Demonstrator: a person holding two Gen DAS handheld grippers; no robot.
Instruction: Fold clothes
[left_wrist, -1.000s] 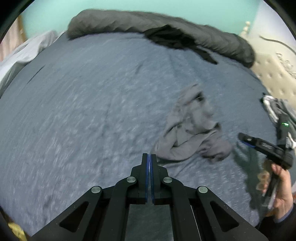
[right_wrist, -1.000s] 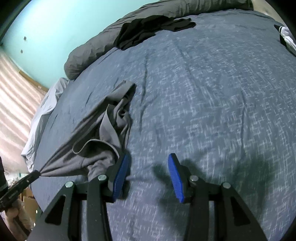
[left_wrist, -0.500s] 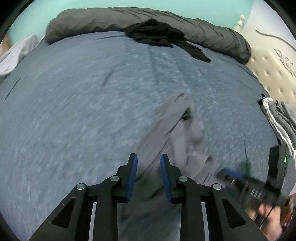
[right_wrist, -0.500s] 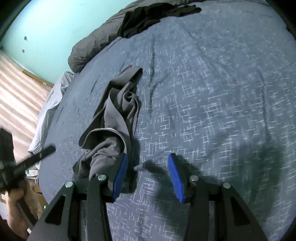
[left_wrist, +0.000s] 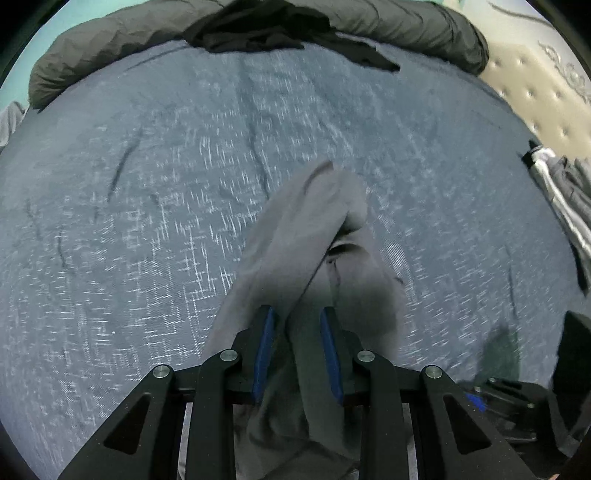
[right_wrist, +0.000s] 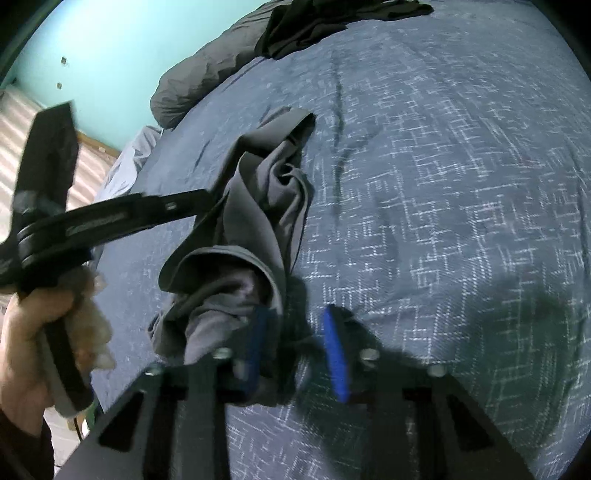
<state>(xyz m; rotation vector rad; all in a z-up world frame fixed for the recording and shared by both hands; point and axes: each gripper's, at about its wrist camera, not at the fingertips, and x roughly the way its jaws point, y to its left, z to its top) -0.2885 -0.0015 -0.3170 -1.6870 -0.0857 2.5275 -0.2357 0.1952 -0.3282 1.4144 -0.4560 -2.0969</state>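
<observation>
A crumpled grey garment (left_wrist: 306, 236) lies in a long bunch on the blue bedspread (left_wrist: 147, 221). My left gripper (left_wrist: 297, 354) hovers over its near end, jaws apart, with a fold of cloth lying between the blue pads (left_wrist: 264, 354), which do not squeeze it. In the right wrist view the same garment (right_wrist: 266, 199) runs up from my right gripper (right_wrist: 295, 354). Its jaws are closing, with the garment's near edge against the left pad and not pinched. A hand (right_wrist: 29, 332) holds the left gripper (right_wrist: 207, 199) at the garment's left side.
A rolled dark grey duvet (left_wrist: 406, 26) with a black garment (left_wrist: 258, 33) on it lies along the bed's far end. A pile of clothes (left_wrist: 565, 192) sits at the right edge by the beige tufted headboard (left_wrist: 535, 96). Wide bedspread surrounds the garment.
My left gripper let go of the garment's pulled corner, opened, and swung over the garment. The garment went slack. My right gripper's jaws narrowed and sank toward the cloth.
</observation>
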